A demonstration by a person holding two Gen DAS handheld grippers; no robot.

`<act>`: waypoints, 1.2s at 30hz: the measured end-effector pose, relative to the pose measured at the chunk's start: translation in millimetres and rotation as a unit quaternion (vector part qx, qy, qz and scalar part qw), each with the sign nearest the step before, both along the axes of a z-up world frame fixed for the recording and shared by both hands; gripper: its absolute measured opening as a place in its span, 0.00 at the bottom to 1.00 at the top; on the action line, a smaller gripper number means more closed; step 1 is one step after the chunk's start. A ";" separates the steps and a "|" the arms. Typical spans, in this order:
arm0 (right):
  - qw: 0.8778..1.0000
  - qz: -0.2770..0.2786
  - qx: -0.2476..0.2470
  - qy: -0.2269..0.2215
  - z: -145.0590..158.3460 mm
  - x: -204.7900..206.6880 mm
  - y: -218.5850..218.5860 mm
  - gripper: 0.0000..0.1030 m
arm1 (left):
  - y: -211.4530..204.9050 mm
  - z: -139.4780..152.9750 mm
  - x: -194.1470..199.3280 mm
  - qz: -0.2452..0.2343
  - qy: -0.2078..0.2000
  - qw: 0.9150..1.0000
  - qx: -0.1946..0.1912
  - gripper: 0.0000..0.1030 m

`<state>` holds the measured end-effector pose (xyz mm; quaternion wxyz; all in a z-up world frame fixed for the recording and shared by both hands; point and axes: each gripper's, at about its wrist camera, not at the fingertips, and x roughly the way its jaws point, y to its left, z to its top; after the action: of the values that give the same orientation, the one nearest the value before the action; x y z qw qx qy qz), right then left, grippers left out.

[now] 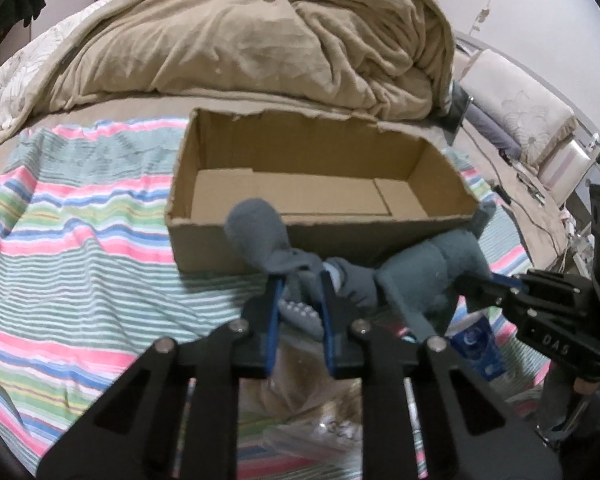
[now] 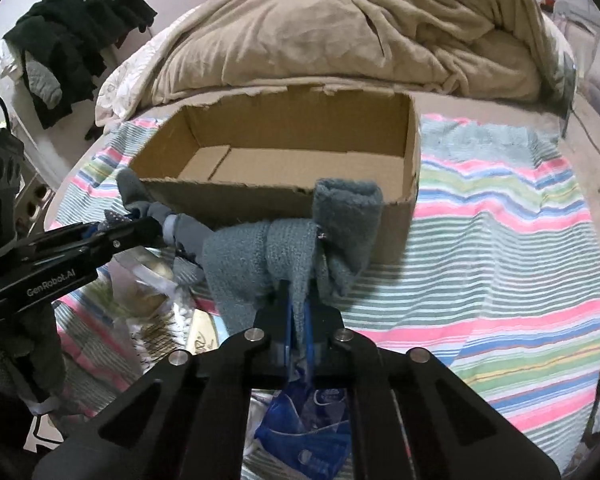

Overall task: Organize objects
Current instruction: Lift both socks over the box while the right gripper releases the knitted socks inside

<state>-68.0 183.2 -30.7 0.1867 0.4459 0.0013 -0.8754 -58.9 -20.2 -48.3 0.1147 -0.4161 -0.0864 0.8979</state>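
Observation:
An open, empty cardboard box sits on a striped towel on the bed; it also shows in the right wrist view. My left gripper is shut on one end of a grey sock, held just in front of the box's near wall. My right gripper is shut on a grey-blue knitted sock, also in front of the box. The right gripper shows in the left view and the left gripper in the right view. The two socks hang joined between the grippers.
A striped towel covers the bed. A bunched tan blanket lies behind the box. Plastic bags and a blue packet lie below the grippers. Dark clothes hang at the far left. A chair stands at the right.

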 end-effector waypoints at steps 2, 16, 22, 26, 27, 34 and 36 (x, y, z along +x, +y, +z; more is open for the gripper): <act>1.000 0.000 0.002 0.007 5.7 1.4 0.4 0.05 | -1.8 5.5 1.9 0.001 0.011 1.000 0.003 0.16; 0.998 -0.004 -0.006 0.057 54.7 13.2 13.0 0.05 | -0.8 67.7 11.6 -0.002 0.075 0.997 0.004 0.15; 0.997 0.001 -0.011 0.079 76.0 2.9 16.9 0.05 | -2.0 90.2 3.5 0.003 0.095 0.995 -0.010 0.15; 0.996 -0.002 -0.011 0.089 83.2 -13.5 19.2 0.05 | -3.2 91.2 -10.8 0.007 0.095 0.995 -0.022 0.15; 0.996 -0.002 -0.011 0.090 83.6 -18.8 19.2 0.05 | -3.5 88.3 -17.5 0.006 0.090 0.996 -0.025 0.15; 0.997 -0.001 -0.008 0.083 74.7 -56.8 12.5 0.05 | -18.2 63.3 -28.5 0.030 0.029 0.999 -0.021 0.26; 0.997 -0.001 -0.009 0.080 70.8 -60.1 12.2 0.06 | -24.1 54.8 -23.5 0.045 0.009 0.999 -0.016 0.28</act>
<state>-128.1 195.4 40.1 0.1890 0.3724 0.0074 -0.9086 -82.4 -44.3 6.4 0.0684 -0.4055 -0.0891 0.9072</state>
